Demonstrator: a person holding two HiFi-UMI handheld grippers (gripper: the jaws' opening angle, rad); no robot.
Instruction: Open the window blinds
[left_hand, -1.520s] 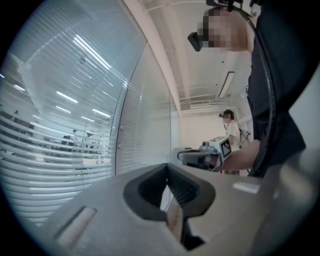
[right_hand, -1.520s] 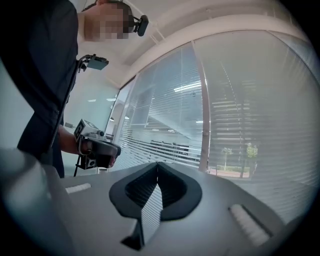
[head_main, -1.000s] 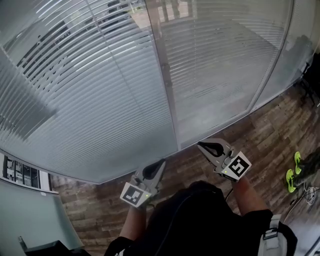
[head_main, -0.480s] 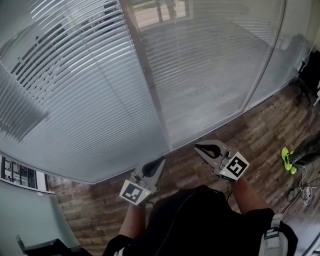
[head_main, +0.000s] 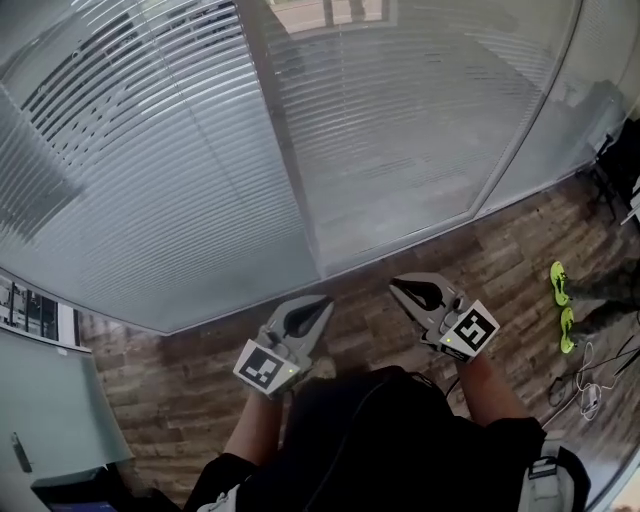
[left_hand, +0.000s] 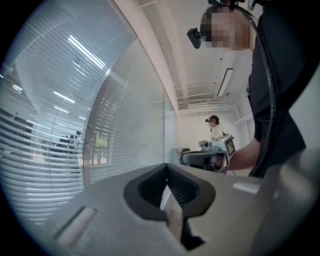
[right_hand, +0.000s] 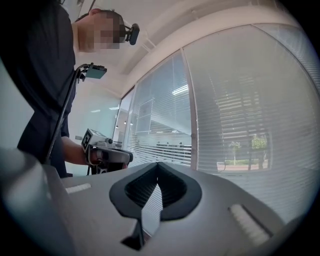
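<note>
Pale horizontal-slat window blinds (head_main: 180, 170) hang fully lowered, reaching the wooden floor (head_main: 200, 390), spanning several glass panels between upright frames

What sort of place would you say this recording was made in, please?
Probably an office: wide white horizontal slatted blinds, a brown wood-plank floor and a long ceiling strip light.

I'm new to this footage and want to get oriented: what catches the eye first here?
The lowered window blinds dominate, pale slats filling the glass wall across the head view's top. Below, over the wood floor, the left hand-held gripper and right hand-held gripper point toward them, both shut and empty. What look like neon-yellow shoes stand out at the right edge.
</note>
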